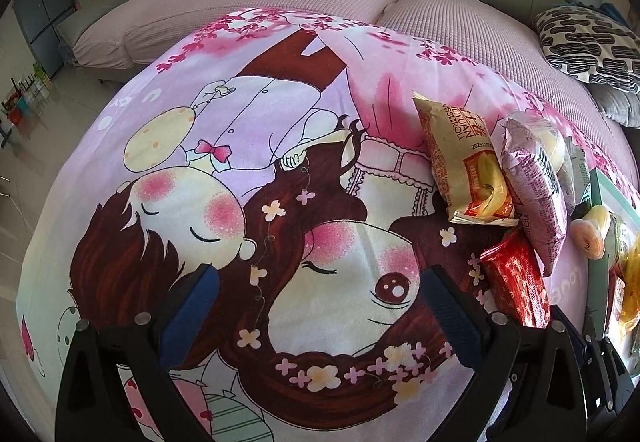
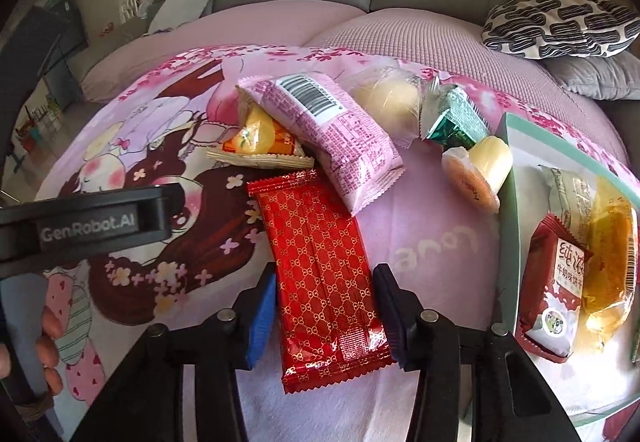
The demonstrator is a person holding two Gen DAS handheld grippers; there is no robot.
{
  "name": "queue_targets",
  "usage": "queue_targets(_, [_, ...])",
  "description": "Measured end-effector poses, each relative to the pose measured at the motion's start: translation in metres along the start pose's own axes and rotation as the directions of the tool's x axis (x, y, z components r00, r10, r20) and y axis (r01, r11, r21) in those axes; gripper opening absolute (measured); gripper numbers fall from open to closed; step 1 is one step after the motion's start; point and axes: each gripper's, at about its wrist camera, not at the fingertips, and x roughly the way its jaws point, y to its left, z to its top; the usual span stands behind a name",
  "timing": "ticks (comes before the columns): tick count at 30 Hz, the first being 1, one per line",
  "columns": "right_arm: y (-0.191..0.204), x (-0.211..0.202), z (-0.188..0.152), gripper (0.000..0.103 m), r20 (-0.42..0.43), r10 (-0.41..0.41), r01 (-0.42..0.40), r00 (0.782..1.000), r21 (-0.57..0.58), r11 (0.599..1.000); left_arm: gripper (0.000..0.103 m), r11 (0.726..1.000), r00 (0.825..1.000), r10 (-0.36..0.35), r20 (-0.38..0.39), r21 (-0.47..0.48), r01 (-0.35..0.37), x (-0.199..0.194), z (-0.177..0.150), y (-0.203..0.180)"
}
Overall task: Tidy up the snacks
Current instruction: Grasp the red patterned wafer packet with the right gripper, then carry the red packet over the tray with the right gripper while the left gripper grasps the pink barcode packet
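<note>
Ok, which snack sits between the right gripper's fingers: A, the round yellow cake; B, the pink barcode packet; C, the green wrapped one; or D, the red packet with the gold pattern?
D: in the right wrist view the red packet lies lengthwise between the right gripper fingers.

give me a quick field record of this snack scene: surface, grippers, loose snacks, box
surface: cartoon blanket over a sofa
right hand-held gripper: straddles the red packet, pads close to its edges, contact unclear
left hand-held gripper: open, nothing between its pads
loose snacks: pink packet, green packet, round pastry
box: holds a dark red packet and a yellow snack
</note>
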Motion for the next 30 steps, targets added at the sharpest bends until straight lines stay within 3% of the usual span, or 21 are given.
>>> queue_targets(18, [-0.005,-0.041,0.003,0.047,0.065,0.093,-0.094,0.994,0.012,0.996,0.101,0.999,0.998,0.006,0.061,-0.043,-0.004,-0.018,0.004,0.007])
queue_targets(25, [-0.026,-0.058,0.006,0.047,0.115,0.058,-0.065,0.992,0.058,0.996,0.101,0.998,0.994,-0.025,0.102,-0.056,0.031,-0.026,0.008,0.003])
queue_targets(30, [-0.052,-0.064,0.005,0.047,0.125,0.001,-0.015,0.992,0.114,0.993,0.101,0.994,0.987,-0.09,0.137,-0.042,0.096,-0.028,0.01,-0.013])
